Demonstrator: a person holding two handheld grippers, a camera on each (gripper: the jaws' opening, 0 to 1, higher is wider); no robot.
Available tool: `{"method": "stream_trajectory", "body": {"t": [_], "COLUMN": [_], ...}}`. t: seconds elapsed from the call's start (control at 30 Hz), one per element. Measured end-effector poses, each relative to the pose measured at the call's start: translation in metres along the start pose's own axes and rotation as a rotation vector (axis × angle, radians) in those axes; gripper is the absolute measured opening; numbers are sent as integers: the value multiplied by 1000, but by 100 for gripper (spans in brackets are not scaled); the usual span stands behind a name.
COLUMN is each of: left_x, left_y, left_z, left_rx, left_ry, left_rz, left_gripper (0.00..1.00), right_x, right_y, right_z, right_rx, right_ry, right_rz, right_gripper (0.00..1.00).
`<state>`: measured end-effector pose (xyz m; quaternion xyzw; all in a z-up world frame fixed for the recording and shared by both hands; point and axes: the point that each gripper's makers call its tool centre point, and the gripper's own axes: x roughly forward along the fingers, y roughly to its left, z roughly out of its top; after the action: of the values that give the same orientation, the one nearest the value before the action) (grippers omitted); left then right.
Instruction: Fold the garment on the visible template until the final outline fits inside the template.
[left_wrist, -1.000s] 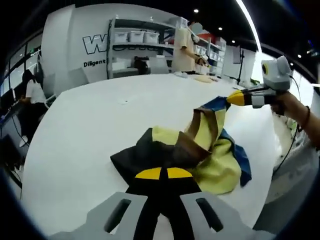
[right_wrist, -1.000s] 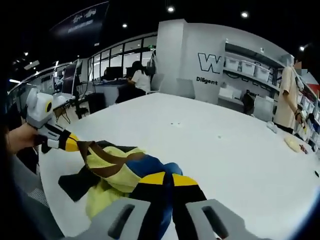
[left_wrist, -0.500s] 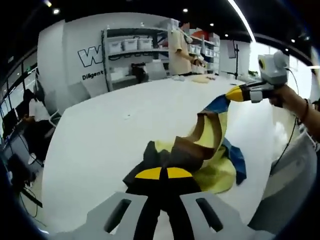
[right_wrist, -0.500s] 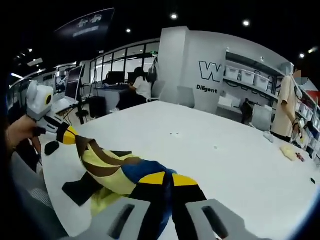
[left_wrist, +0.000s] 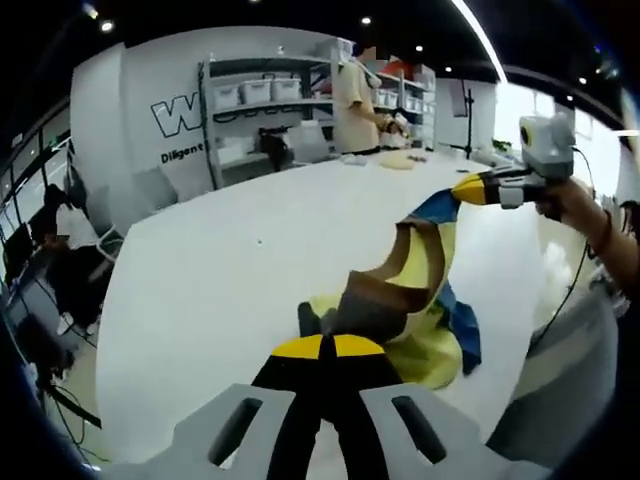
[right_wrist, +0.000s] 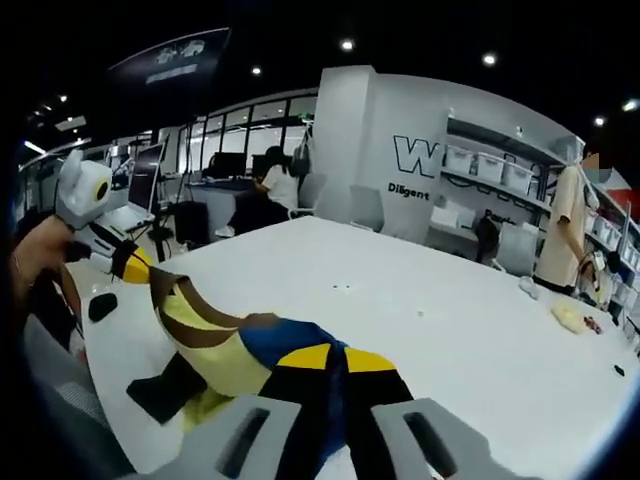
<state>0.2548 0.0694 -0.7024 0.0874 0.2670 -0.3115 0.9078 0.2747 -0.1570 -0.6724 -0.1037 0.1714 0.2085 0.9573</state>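
A garment (left_wrist: 405, 295) of yellow, brown, blue and black cloth hangs stretched between both grippers above the white table (left_wrist: 220, 270). My left gripper (left_wrist: 322, 347) is shut on its black and brown end at the bottom of the left gripper view. My right gripper (right_wrist: 332, 357) is shut on the blue and yellow end. The right gripper (left_wrist: 470, 190) enters the left gripper view at the right, held by a hand. In the right gripper view the left gripper (right_wrist: 135, 265) pinches the striped end of the garment (right_wrist: 230, 350). Part of the cloth still trails on the table. I see no template outline.
The white table (right_wrist: 450, 330) stretches far ahead. A person (left_wrist: 360, 95) stands at its far end by small items (right_wrist: 568, 315), with shelves of bins (left_wrist: 260, 95) behind. Another person (right_wrist: 280, 180) sits at desks with monitors. The table's near edge lies close on both sides.
Both grippers have lifted the garment higher and pulled it tauter. Less cloth rests on the table, and the black part has come up off the surface.
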Motion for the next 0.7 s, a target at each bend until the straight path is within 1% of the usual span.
{"method": "stream_trajectory", "body": {"t": [0.03,0.1,0.23,0.33,0.4,0.5,0.53,0.6,0.7], "left_x": [0,2,8,12,17,20,22,25,35], "left_y": [0,5,13,16,21,24,26,29,36], "left_z": [3,7,10,16,20,22,23,26,32], "left_rx": [-15,-16,-21,-41,-48,-38,-42,-52,-70], "left_ry": [7,13,54,52,53,81,93,97,107], "left_rz": [-14,-11,-4,-22,-15,-12,-17,-20,-23], "left_gripper": [0,0,0,0,0,0,0,0,0], "right_x": [1,1,5,10,13,17,19,21,30], "right_y": [-1,-3,-4,-6,-8,-9,-10,-11,-15], "right_z": [3,6,16,21,23,26,28,30,32], "right_rx": [-2,4,24,17,12,9,7,6,-1], "right_ry": [1,4,-7,-3,7,21,28,33,38], "right_rz": [-1,0,11,12,10,13,14,13,11], "right_gripper": [0,0,0,0,0,0,0,0,0]}}
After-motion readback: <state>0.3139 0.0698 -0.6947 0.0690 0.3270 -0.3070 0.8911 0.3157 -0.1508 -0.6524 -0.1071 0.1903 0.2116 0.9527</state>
